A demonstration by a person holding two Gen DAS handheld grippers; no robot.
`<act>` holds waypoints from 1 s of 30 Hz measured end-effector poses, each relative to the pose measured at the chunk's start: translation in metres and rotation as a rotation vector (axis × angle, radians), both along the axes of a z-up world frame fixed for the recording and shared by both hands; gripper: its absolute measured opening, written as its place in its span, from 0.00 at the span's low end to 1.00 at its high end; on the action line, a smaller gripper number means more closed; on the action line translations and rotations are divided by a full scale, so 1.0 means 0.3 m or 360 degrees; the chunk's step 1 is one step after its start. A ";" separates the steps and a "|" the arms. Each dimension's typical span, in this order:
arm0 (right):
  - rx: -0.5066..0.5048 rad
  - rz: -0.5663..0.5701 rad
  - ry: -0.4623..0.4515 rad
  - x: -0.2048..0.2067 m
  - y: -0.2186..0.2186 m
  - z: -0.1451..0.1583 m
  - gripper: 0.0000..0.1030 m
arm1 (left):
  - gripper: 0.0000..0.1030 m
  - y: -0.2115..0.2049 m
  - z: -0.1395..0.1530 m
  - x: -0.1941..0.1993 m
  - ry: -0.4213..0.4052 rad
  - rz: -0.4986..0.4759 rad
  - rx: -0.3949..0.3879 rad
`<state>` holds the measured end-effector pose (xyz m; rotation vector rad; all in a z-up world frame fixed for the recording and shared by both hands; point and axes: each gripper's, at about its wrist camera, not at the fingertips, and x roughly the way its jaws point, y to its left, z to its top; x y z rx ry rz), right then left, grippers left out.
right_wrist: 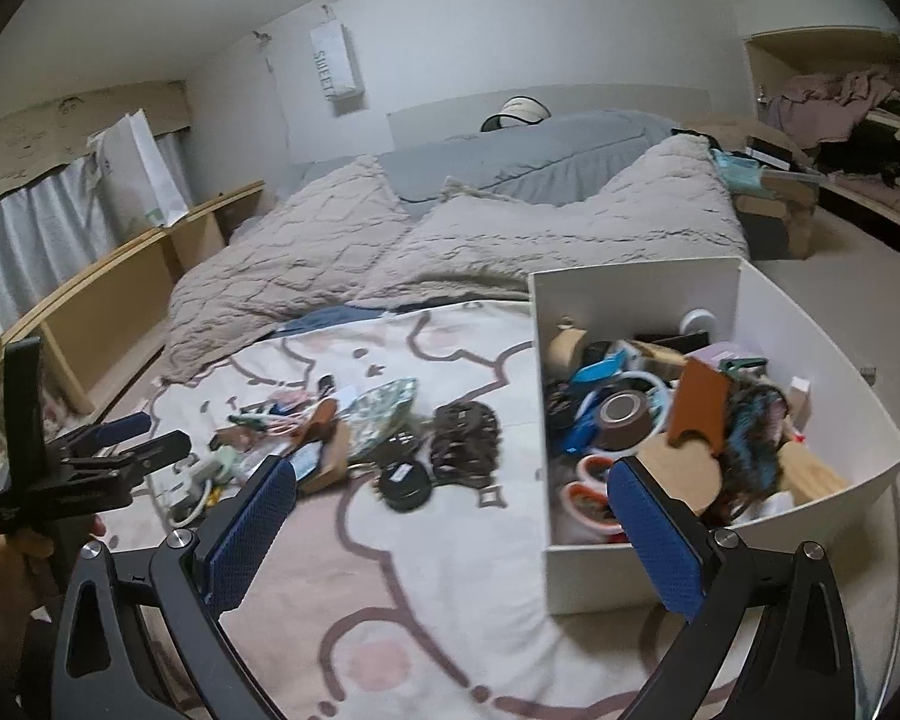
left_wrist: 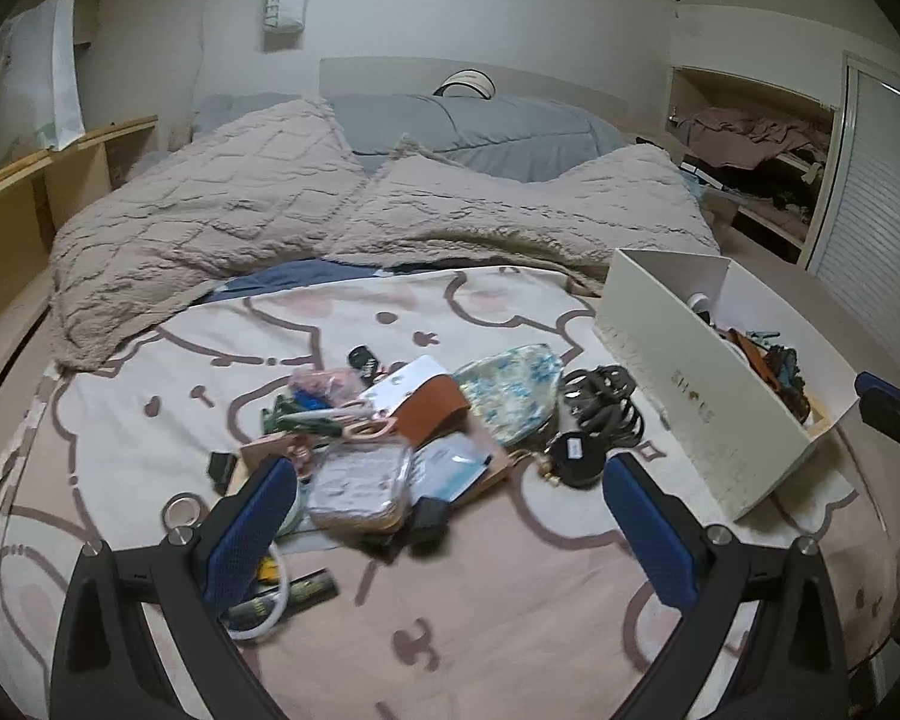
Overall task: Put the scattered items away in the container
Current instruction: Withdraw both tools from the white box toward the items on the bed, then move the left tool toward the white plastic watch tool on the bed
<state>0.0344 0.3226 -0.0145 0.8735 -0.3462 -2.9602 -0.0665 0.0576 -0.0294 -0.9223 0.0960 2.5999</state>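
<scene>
A heap of small items lies on the patterned bedspread (left_wrist: 480,600): a clear zip pouch (left_wrist: 360,483), a floral pouch (left_wrist: 513,393), a brown leather piece (left_wrist: 429,411), a coiled black cable (left_wrist: 606,405) and a round black case (left_wrist: 573,450). The white box (left_wrist: 678,396) stands at the right, partly filled; it also shows in the right wrist view (right_wrist: 594,570). My left gripper (left_wrist: 450,516) is open and empty above the clear pouch. My right gripper (right_wrist: 450,516) is open and empty, beside the box's near left corner.
A rumpled beige blanket (left_wrist: 222,210) and grey duvet (left_wrist: 468,126) cover the bed's far half. Wooden shelving (left_wrist: 24,204) runs along the left. An open closet (left_wrist: 762,162) with clothes is at the right. A white cable (left_wrist: 270,612) and dark tube (left_wrist: 306,591) lie near the left finger.
</scene>
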 end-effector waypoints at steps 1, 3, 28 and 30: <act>0.0005 0.0015 0.0003 0.003 -0.017 -0.005 1.00 | 1.00 -0.012 -0.006 0.007 -0.0003 -0.0002 -0.0003; 0.0031 0.0043 0.0005 0.007 -0.055 -0.020 1.00 | 1.00 -0.033 -0.019 0.021 -0.0012 -0.0002 -0.0011; 0.0132 0.0320 -0.0254 -0.019 -0.417 -0.341 1.00 | 1.00 -0.213 -0.237 -0.066 -0.0499 -0.0233 0.0119; 0.0113 0.0326 -0.0276 -0.018 -0.420 -0.366 1.00 | 1.00 -0.205 -0.256 -0.085 -0.0512 -0.0233 0.0086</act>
